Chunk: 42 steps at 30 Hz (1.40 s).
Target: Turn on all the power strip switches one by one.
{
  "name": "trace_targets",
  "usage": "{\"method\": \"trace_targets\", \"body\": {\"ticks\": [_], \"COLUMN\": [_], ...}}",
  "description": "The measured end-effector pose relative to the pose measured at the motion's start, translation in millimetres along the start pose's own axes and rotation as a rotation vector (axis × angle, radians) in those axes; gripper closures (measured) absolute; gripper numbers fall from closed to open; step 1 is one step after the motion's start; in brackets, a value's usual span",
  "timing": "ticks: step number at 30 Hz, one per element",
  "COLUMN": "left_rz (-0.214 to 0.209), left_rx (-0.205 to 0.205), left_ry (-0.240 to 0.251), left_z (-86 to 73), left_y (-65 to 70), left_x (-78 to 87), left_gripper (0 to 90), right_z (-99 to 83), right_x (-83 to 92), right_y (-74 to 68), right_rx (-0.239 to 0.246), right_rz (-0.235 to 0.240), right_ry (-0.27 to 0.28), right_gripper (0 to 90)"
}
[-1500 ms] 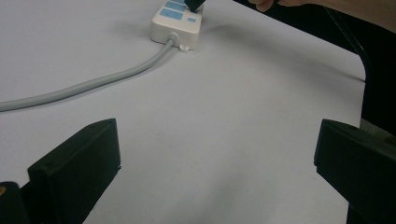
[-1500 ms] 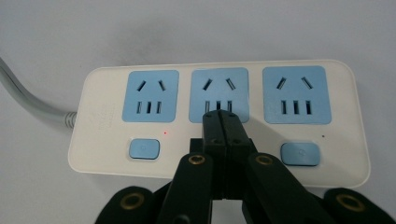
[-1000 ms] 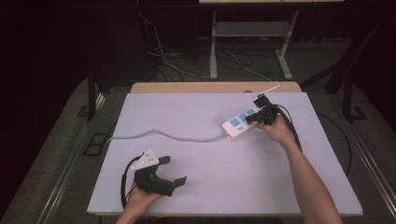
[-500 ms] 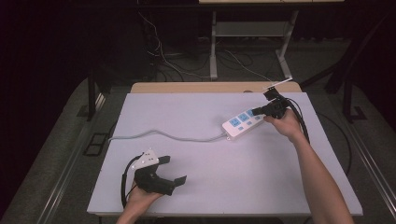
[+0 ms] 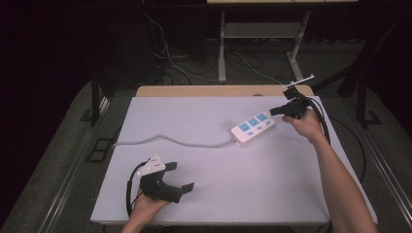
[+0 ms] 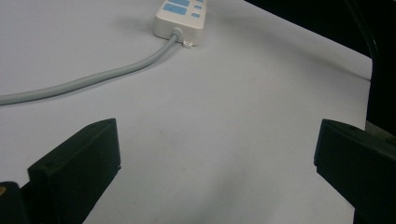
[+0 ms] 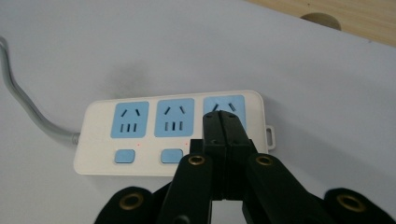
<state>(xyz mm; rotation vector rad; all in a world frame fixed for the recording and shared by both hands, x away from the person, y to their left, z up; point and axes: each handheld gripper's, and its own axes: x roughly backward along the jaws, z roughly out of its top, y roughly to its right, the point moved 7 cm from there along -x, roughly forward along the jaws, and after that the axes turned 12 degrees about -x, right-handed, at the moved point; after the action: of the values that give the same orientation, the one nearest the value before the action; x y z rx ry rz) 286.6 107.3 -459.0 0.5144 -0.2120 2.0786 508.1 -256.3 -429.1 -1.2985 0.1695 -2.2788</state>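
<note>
A white power strip (image 5: pixel 252 127) with three blue sockets lies right of the middle of the table, and its grey cable (image 5: pixel 165 141) snakes off to the left edge. My right gripper (image 5: pixel 276 111) hovers just past the strip's right end, jaws shut together with nothing between them. In the right gripper view the closed jaw tips (image 7: pixel 223 125) sit over the strip's (image 7: pixel 140 135) third socket. My left gripper (image 5: pixel 180 175) rests at the near left of the table, open and empty. In the left gripper view its jaws (image 6: pixel 215 149) stand wide apart, with the strip (image 6: pixel 180 16) and cable (image 6: pixel 93 79) far ahead.
The table (image 5: pixel 218 194) has a white cover, with a wooden strip (image 5: pixel 204 91) along its far edge and a round hole (image 7: pixel 320 18) in it. Beyond stand a metal frame (image 5: pixel 223 43) and floor cables. Black cables trail from both grippers.
My right gripper has lifted and drawn back to the right, from over the strip's right end to just beyond it. The left gripper has stayed put.
</note>
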Motion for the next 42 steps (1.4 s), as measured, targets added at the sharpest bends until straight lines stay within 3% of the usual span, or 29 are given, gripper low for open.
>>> {"method": "trace_targets", "body": {"ticks": [13,27,42], "left_rz": [0.002,0.003,0.002], "left_rx": [-0.003,-0.006,-0.007], "left_ry": [0.006,0.005,0.001], "left_z": [0.7,0.6,0.6], "left_y": [-0.1,-0.4,0.1], "left_x": [2.3,2.7,1.8], "left_gripper": [0.0,0.0,0.0], "right_z": [-4.0,-12.5,-14.9], "right_x": [-11.9,-30.6,-35.0], "right_y": [10.1,8.0,12.1], "right_rx": [-0.017,-0.016,-0.055], "right_rz": [-0.017,-0.014,-0.01], "right_ry": [-0.023,-0.076,-0.069], "right_gripper": [90.0,90.0,90.0]}}
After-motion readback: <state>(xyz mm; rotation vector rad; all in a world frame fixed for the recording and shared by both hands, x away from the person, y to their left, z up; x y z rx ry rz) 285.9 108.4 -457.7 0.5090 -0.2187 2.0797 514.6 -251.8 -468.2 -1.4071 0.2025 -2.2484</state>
